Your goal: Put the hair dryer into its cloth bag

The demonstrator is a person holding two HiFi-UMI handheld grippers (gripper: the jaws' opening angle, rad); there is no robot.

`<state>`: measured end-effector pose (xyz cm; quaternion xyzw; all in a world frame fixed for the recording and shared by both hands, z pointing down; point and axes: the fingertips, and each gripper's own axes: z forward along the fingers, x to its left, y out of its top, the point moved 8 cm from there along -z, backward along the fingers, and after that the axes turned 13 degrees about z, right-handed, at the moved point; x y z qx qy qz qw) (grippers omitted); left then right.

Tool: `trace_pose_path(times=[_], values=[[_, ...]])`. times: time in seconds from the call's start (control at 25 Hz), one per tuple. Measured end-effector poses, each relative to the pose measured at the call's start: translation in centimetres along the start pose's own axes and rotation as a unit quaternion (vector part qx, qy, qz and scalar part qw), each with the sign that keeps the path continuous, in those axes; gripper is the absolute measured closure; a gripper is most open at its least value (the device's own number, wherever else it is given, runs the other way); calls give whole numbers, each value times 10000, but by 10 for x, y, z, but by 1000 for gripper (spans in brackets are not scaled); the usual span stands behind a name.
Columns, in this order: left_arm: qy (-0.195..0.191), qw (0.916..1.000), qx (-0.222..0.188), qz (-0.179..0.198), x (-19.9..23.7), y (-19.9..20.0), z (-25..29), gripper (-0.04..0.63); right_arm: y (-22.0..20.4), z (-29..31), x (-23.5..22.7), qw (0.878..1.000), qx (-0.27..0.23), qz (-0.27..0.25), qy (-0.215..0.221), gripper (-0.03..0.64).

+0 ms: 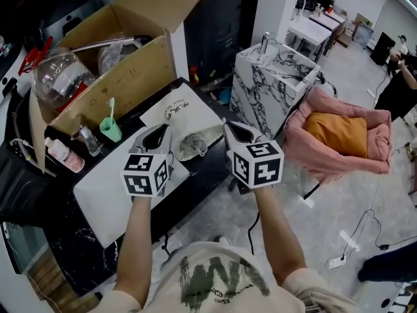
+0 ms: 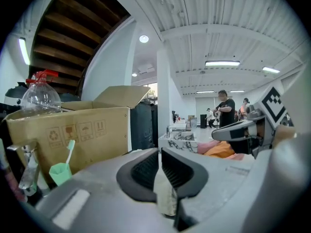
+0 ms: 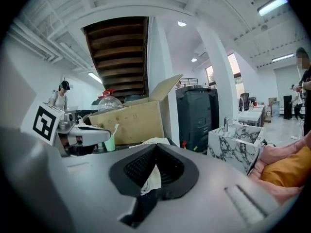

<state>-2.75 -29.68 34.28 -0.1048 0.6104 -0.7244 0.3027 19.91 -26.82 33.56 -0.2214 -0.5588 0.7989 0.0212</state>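
Black tabletop [image 1: 207,169] at centre frame, one white sheet [image 1: 104,188] laid across it. On top, one cloth bag [image 1: 186,113]: off-white, dark lettering printed on it. At bag's lower end, one hair dryer [image 1: 193,145]: grey, rounded, only partly seen, between two grippers. Left gripper [image 1: 158,135] clamped shut on cream bag cloth. Right gripper [image 1: 237,133] likewise pinched closed on bag cloth. Upper left: one cardboard box [image 1: 124,70], flaps open; just below, one green cup [image 1: 111,129].

Even brightness is given by strip lights [image 2: 222,62] above the box [image 2: 73,130]; both gripper views are bowed and blackened at their edges.
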Motion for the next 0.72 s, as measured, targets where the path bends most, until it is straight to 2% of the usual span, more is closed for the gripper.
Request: trace_pose_path(times=[0.72], values=[[100,9999,-70,-29,8,1,-8,589,0,5,8,9999,-80,-100,-2,618]])
